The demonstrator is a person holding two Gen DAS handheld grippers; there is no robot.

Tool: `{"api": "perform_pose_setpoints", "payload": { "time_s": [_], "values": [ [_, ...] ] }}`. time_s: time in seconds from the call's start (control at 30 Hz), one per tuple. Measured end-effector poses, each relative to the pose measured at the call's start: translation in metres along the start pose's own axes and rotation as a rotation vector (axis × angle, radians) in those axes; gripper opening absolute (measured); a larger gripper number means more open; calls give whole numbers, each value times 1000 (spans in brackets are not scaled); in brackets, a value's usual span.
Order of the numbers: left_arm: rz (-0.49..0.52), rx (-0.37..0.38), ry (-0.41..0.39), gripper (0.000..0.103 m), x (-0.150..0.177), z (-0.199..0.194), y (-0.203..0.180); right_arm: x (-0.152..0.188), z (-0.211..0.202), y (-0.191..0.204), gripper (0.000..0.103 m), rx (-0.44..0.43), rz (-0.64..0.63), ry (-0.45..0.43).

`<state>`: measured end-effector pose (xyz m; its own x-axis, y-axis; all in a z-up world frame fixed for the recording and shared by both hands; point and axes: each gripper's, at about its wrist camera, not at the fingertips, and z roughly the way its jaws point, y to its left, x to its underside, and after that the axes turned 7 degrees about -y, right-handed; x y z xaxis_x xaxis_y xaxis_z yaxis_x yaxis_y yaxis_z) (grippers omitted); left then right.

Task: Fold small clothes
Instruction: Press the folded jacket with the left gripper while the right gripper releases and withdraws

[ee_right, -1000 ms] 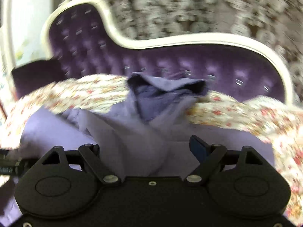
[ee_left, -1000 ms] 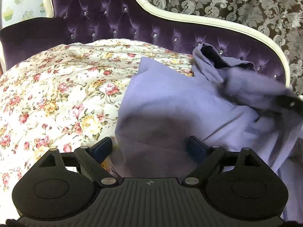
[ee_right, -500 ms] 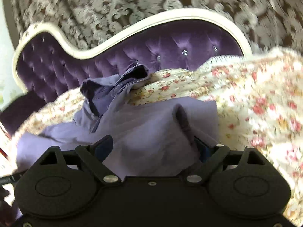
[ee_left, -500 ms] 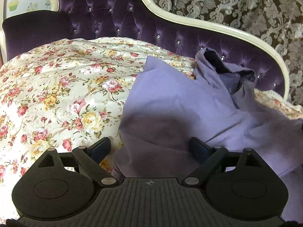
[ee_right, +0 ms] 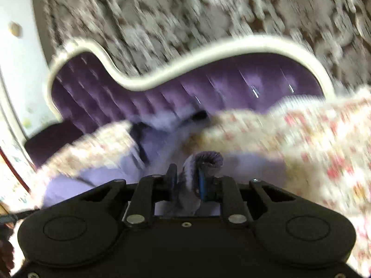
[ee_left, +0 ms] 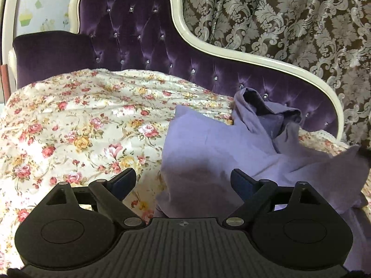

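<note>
Lilac garment (ee_left: 213, 143) lies rumpled on the flowered bedspread (ee_left: 76, 120). The right gripper (ee_right: 186, 180) has just been closing and now pinches a bunched fold; the left gripper (ee_left: 183, 180) gapes wide over the near edge — it should take a matching corner, then pull taut. Purple headboard (ee_left: 129, 34) and damask curtain (ee_left: 289, 18) stand behind.

Right wrist view smeared by motion blur, curtain (ee_right: 208, 11) pattern and floral cover (ee_right: 313, 139) unreadable, lilac garment (ee_right: 104, 176) partly hidden behind the right gripper (ee_right: 186, 178), garment's right edge cut off in left wrist view, its collar folds indistinct
</note>
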<state>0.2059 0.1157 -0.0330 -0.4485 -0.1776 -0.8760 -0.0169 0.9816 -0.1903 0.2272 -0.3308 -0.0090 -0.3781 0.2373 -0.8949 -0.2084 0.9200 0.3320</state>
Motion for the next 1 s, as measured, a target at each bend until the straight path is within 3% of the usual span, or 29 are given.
{"api": "perform_pose_setpoints", "payload": {
  "time_s": [0.07, 0.13, 0.2, 0.27, 0.3, 0.37, 0.4, 0.43, 0.5, 0.57, 0.67, 0.87, 1.0],
  "values": [
    [-8, 5, -4, 89, 1, -2, -2, 3, 7, -6, 25, 11, 43, 26],
    [-6, 13, 1, 89, 4, -3, -5, 17, 21, -18, 25, 78, 78, 117],
    [20, 19, 15, 89, 8, -3, -9, 36, 31, -26, 32, 160, 57, 230],
    [51, 18, 30, 89, 13, -2, -11, 47, 29, -28, 32, 183, 9, 280],
    [59, 15, 42, 89, 15, 1, -11, 48, 23, -28, 36, 183, -12, 266],
    [53, 1, 65, 90, 19, 5, -9, 43, 15, -23, 57, 228, -65, 243],
    [44, -3, 75, 90, 20, 8, -7, 37, 11, -19, 72, 262, -94, 207],
    [33, -6, 82, 91, 22, 9, -5, 32, 6, -16, 77, 286, -120, 162],
    [12, -9, 92, 91, 25, 12, -1, 17, -3, -2, 77, 297, -166, 64],
    [-8, -12, 93, 91, 26, 12, 3, 4, -4, 12, 77, 254, -199, 13],
    [-32, -31, 79, 91, 27, 10, 9, -10, 7, 41, 77, 92, -229, 5],
    [-102, -66, 52, 91, 31, 2, 25, -1, 70, 123, 72, -256, -325, 82],
    [-156, -77, 48, 91, 31, -1, 36, 13, 118, 178, 68, -401, -366, 154]
  ]
}}
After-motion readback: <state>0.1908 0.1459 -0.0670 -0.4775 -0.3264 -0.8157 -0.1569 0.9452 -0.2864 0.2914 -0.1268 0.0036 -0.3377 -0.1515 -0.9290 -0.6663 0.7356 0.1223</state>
